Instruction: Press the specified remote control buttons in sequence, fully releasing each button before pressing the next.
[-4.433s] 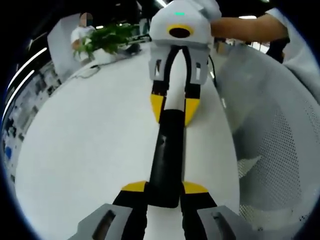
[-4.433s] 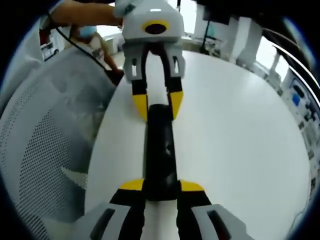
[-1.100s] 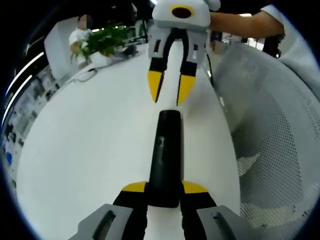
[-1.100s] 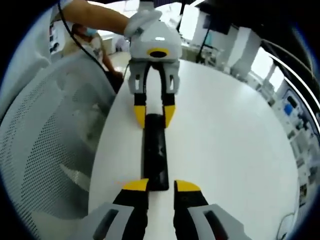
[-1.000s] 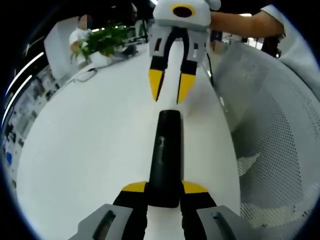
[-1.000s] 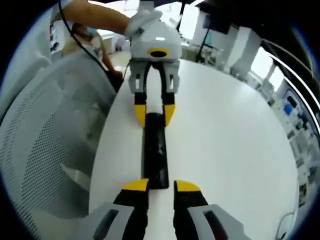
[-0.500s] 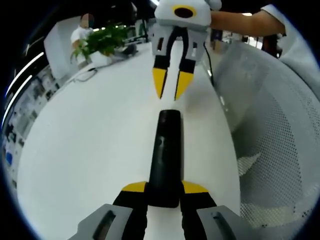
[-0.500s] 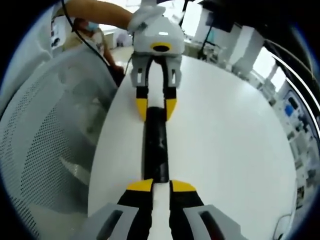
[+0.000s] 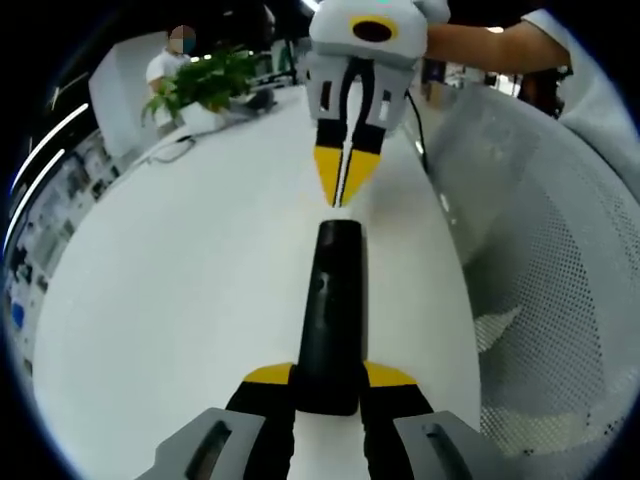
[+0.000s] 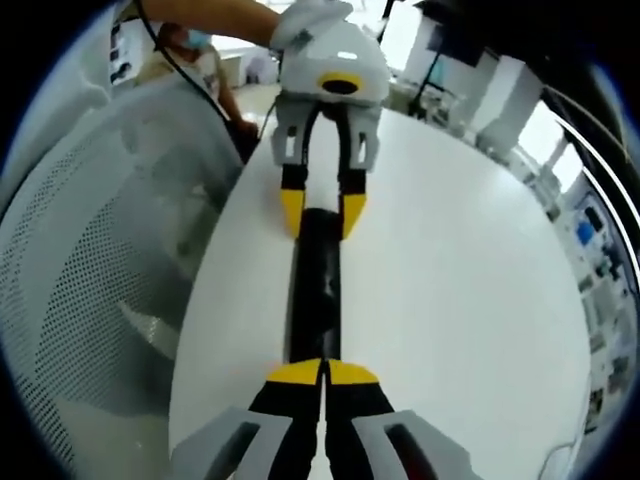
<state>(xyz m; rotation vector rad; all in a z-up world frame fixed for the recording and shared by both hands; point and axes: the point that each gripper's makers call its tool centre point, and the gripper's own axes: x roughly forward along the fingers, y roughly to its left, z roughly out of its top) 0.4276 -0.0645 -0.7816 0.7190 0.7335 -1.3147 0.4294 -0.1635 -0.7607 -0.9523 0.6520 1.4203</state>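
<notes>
A long black remote control (image 9: 330,300) lies lengthwise on the white table (image 9: 170,290). My left gripper (image 9: 330,376) is shut on its near end, one yellow tip on each side. In the left gripper view my right gripper (image 9: 343,182) hangs just past the remote's far end, yellow tips pressed together with nothing between them. In the right gripper view that same right gripper (image 10: 322,372) stands shut at the near end of the remote (image 10: 312,290). At the far end the left gripper (image 10: 321,213) clasps the remote.
A white mesh chair (image 9: 540,270) stands close beside the table edge, also seen as the chair (image 10: 90,260) in the right gripper view. A green plant (image 9: 205,80) and a cable sit at the table's far side, with a seated person behind.
My right gripper has let go of the remote's end, drawn back a little, and its jaws have come fully together. The left gripper and the remote have stayed put.
</notes>
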